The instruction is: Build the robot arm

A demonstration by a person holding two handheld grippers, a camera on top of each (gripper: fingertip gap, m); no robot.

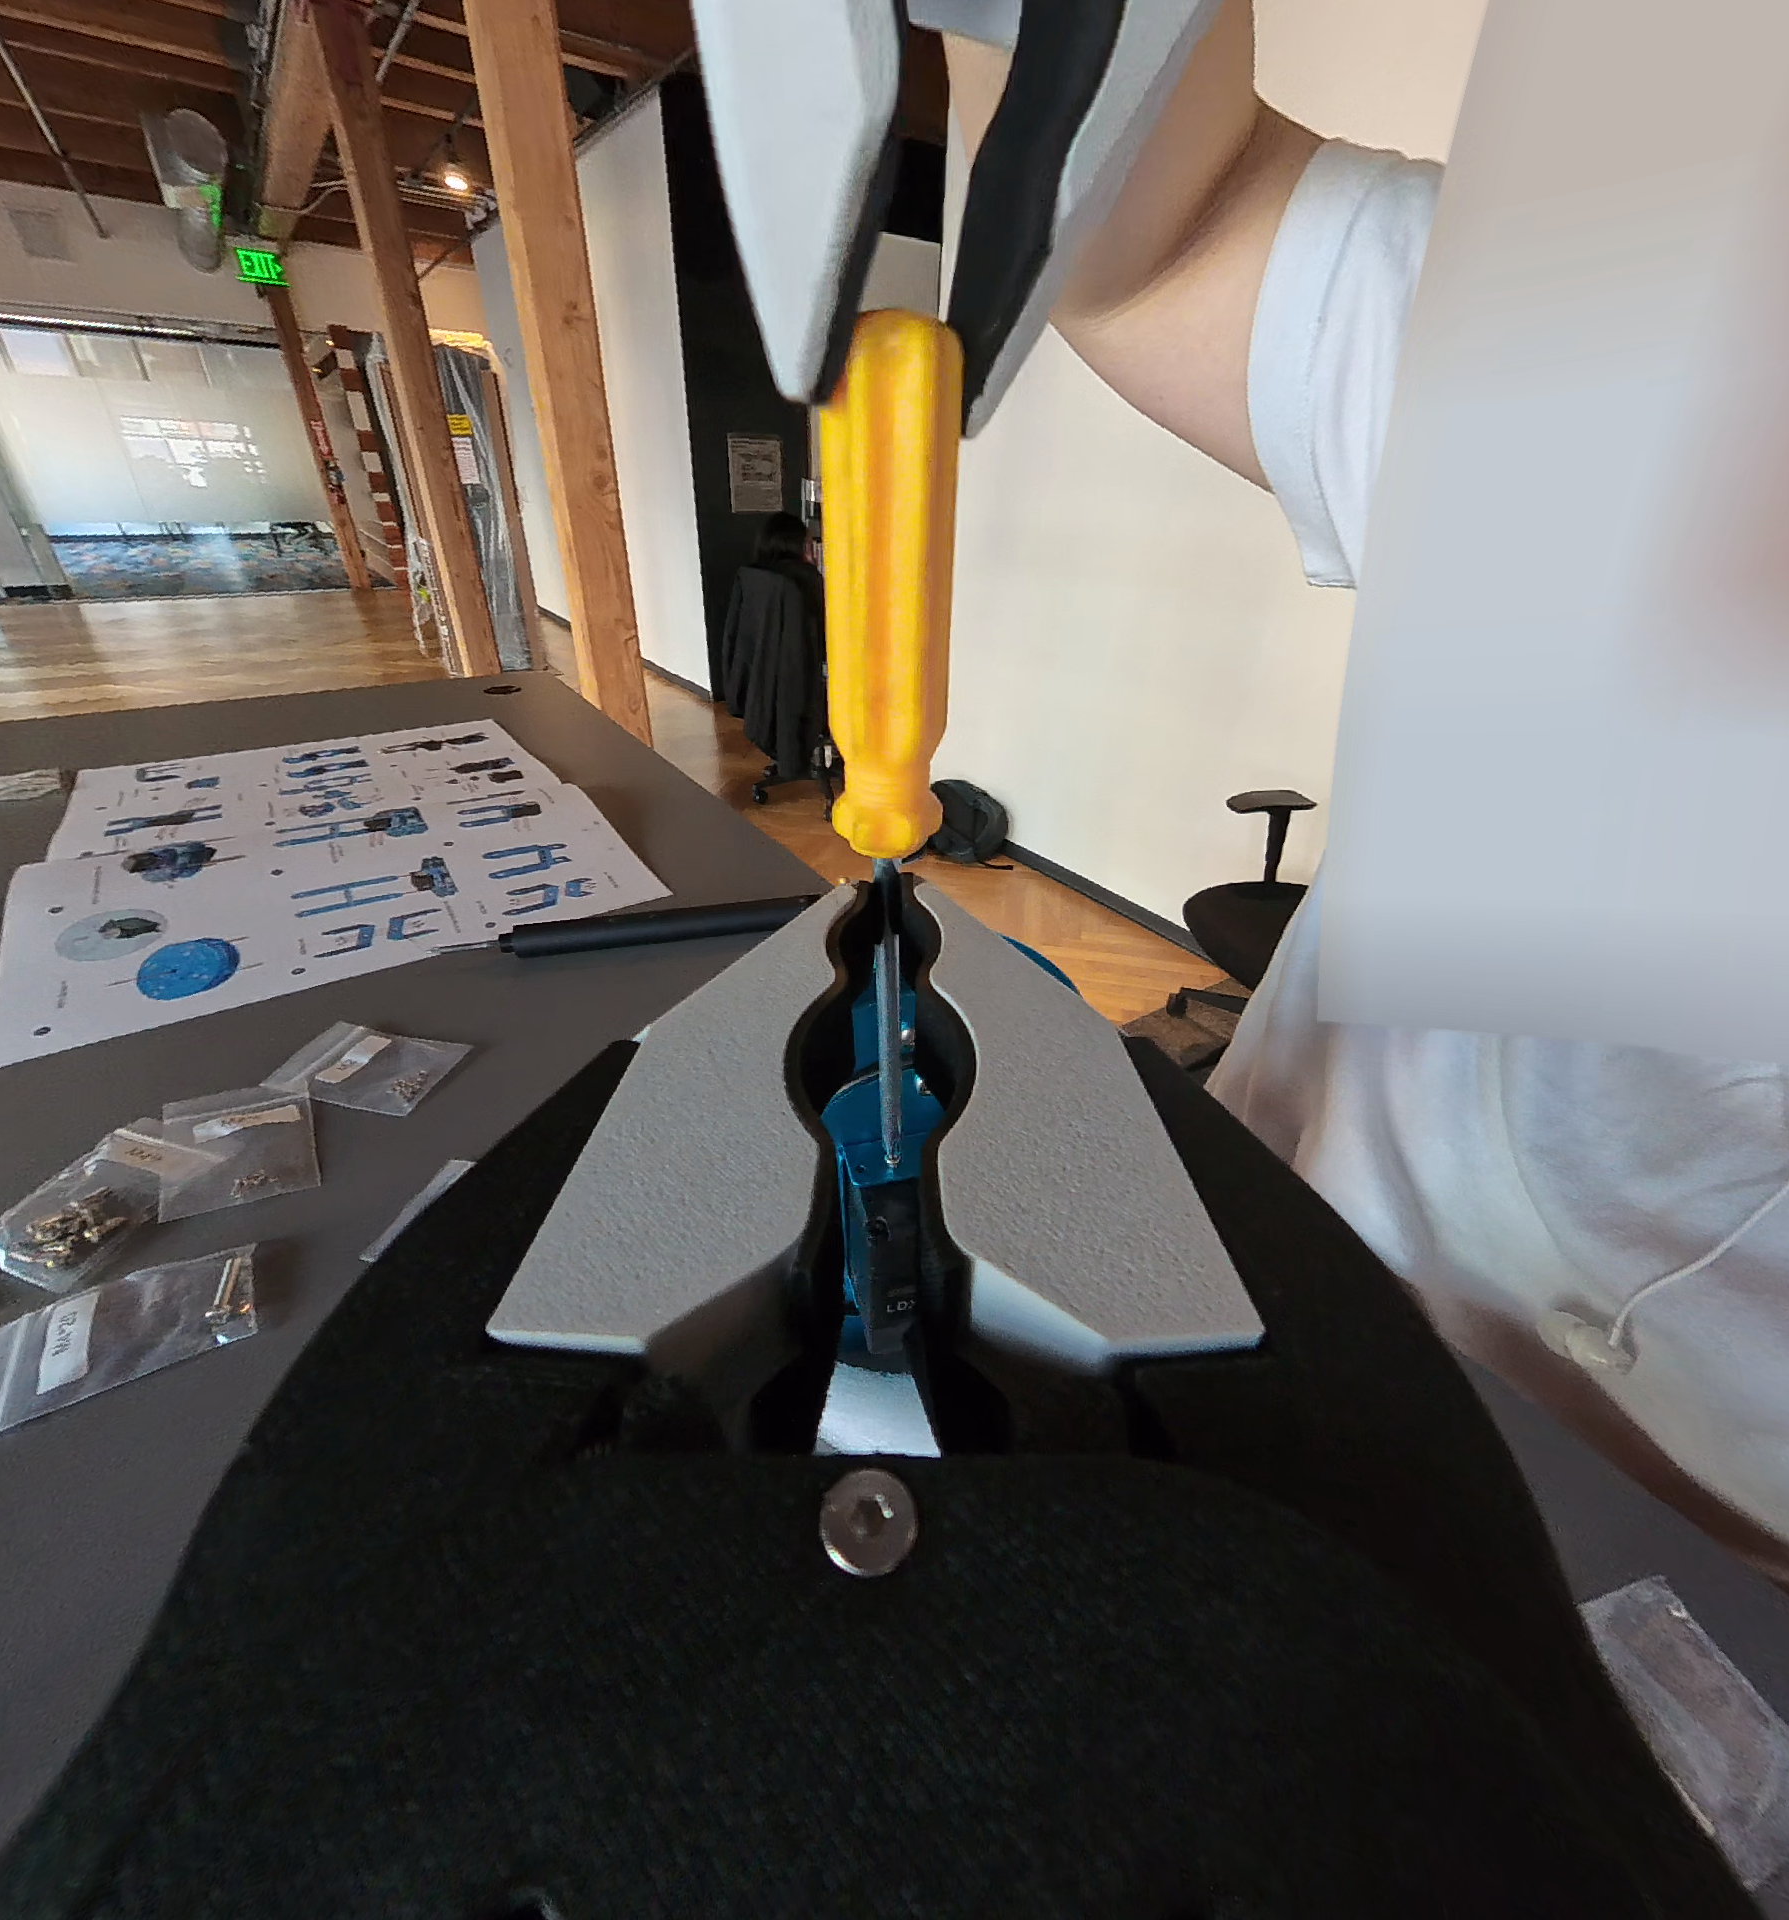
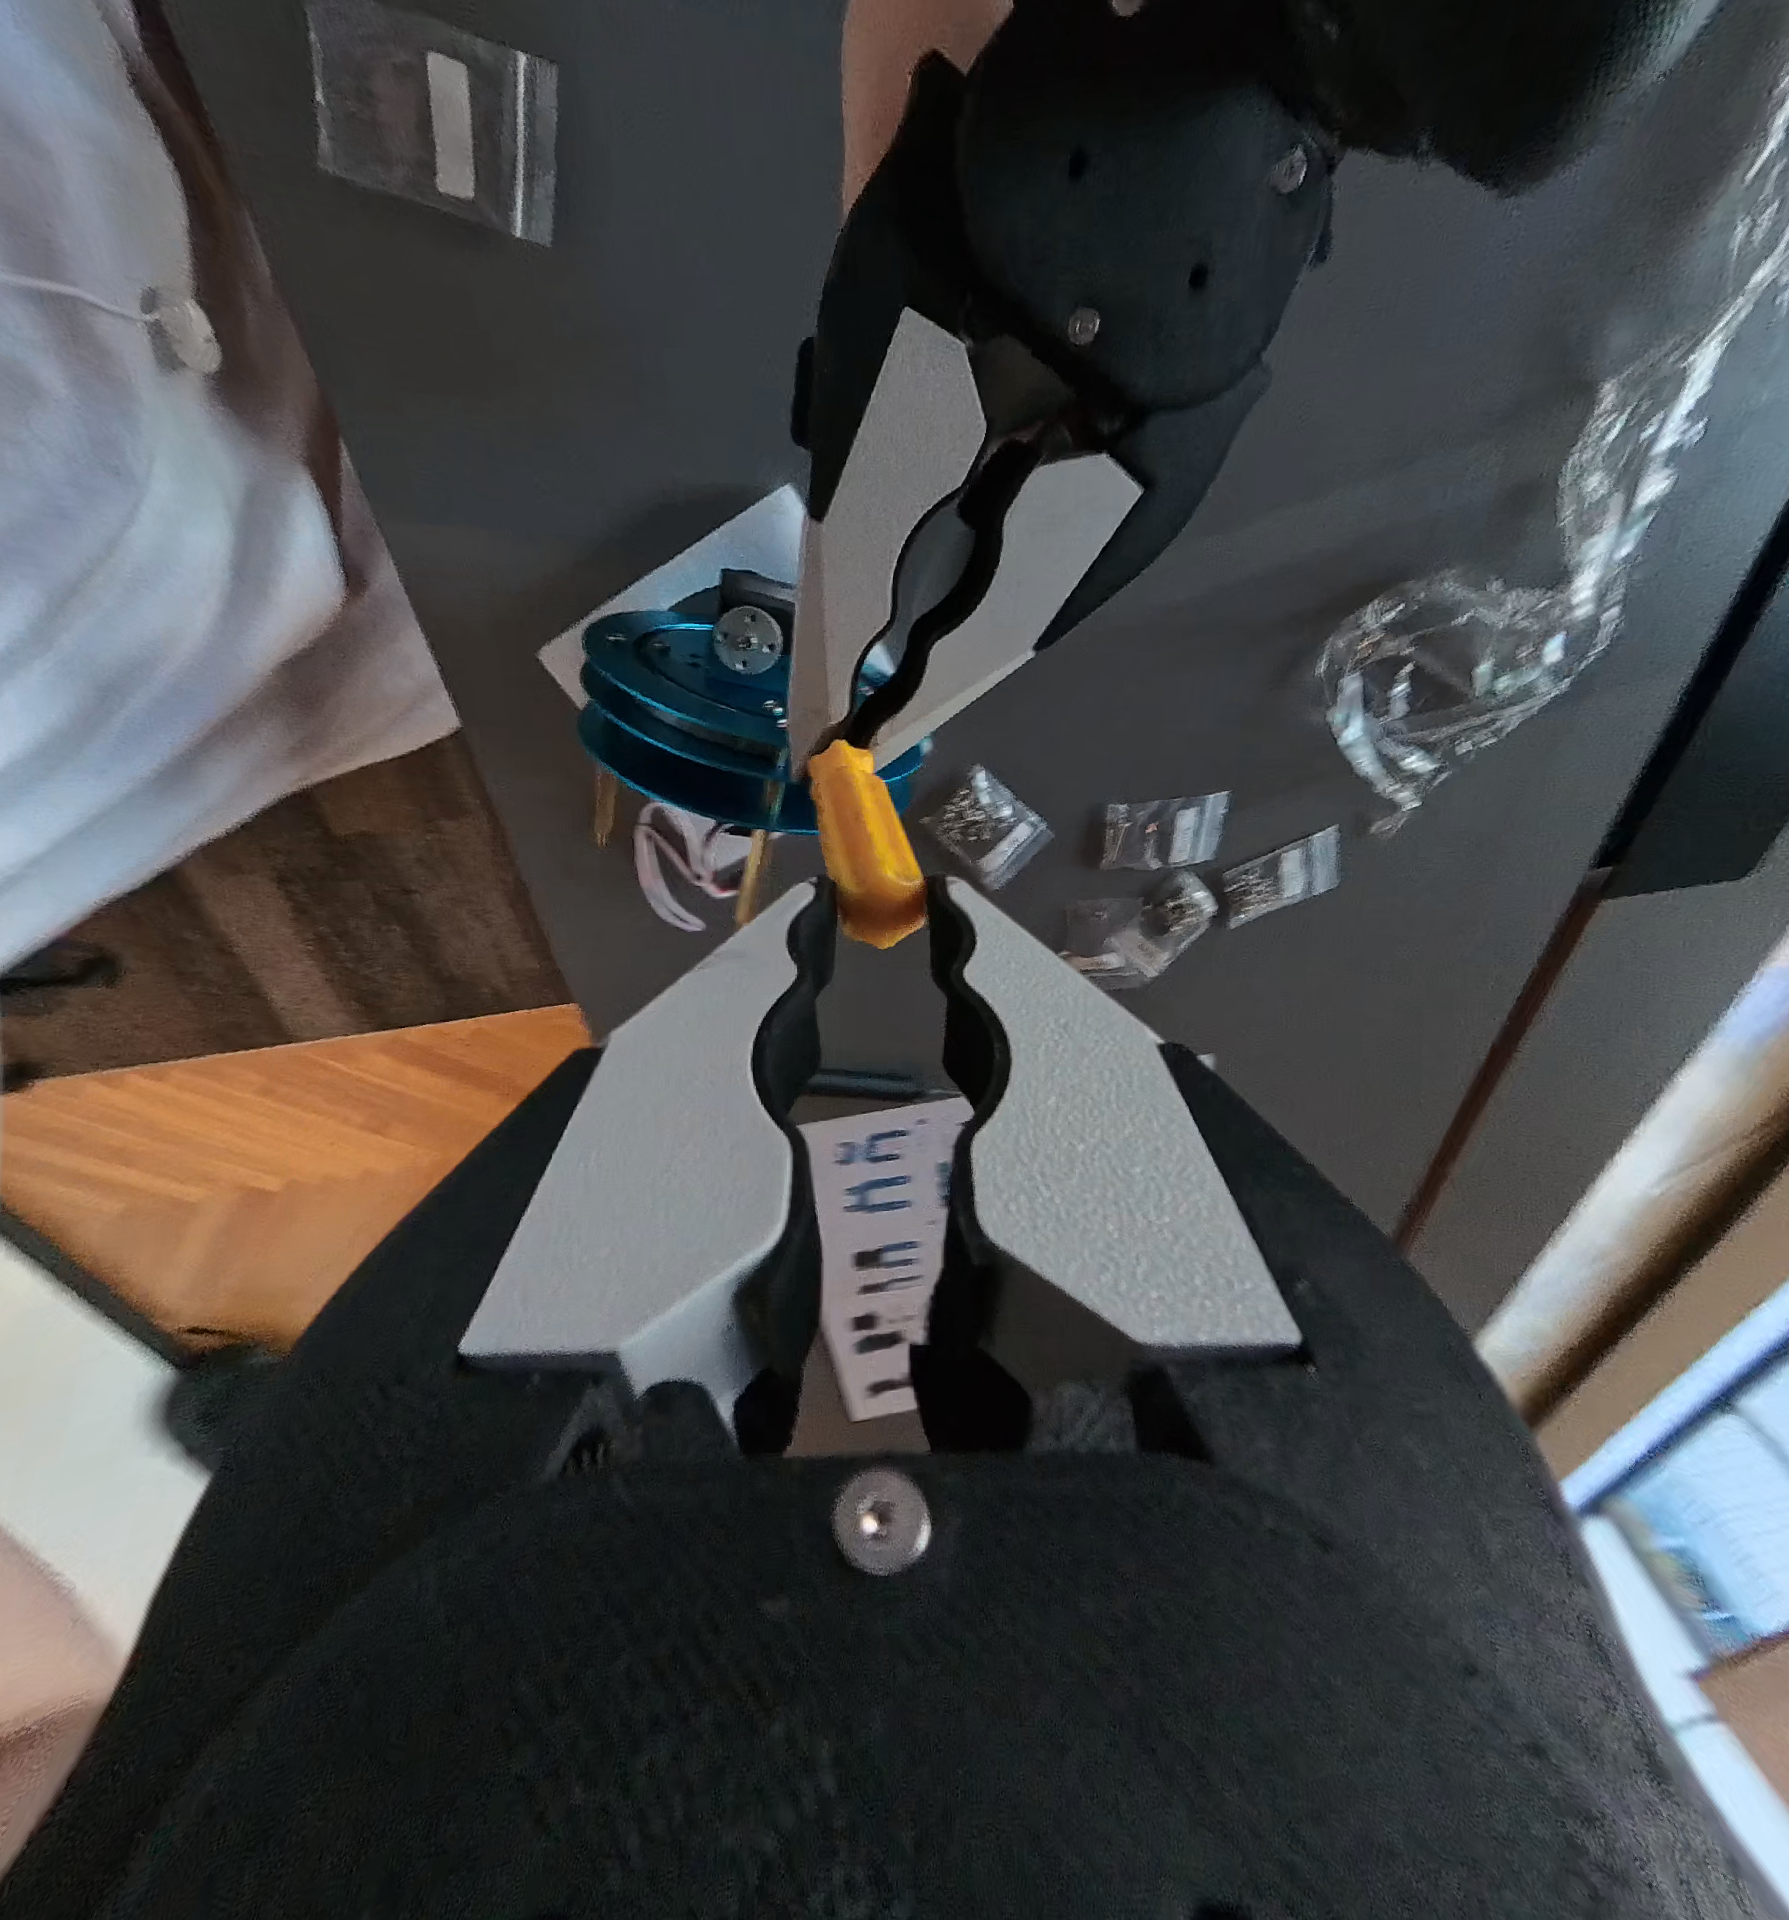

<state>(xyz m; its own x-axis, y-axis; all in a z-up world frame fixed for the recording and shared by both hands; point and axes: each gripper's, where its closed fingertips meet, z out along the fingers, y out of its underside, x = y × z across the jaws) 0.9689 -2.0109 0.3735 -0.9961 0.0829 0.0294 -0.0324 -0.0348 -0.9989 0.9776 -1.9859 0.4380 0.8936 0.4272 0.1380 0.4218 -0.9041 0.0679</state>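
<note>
A screwdriver with a yellow handle point(image 1: 885, 582) stands nearly upright, its metal shaft pointing down at a blue metal assembly with a black block point(image 1: 859, 1132). My left gripper point(image 1: 885, 894) is shut on the shaft just below the handle. My right gripper point(image 2: 874, 894) is shut on the top end of the yellow handle point(image 2: 864, 862); it also shows at the top of the left wrist view point(image 1: 885, 364). In the right wrist view the left gripper point(image 2: 822, 753) is above the blue discs point(image 2: 661, 707), which rest on a white sheet on the dark grey table point(image 2: 661, 312).
Printed instruction sheets point(image 1: 329, 873), a black rod-like tool point(image 1: 651, 925) and several small bags of screws point(image 1: 235, 1143) lie on the table to the left. Crumpled clear plastic point(image 2: 1441, 665) lies farther off. A person in a white shirt point(image 1: 1492, 1143) stands close on the right. The tips of one gripper are about 7 cm away from the tips of the other.
</note>
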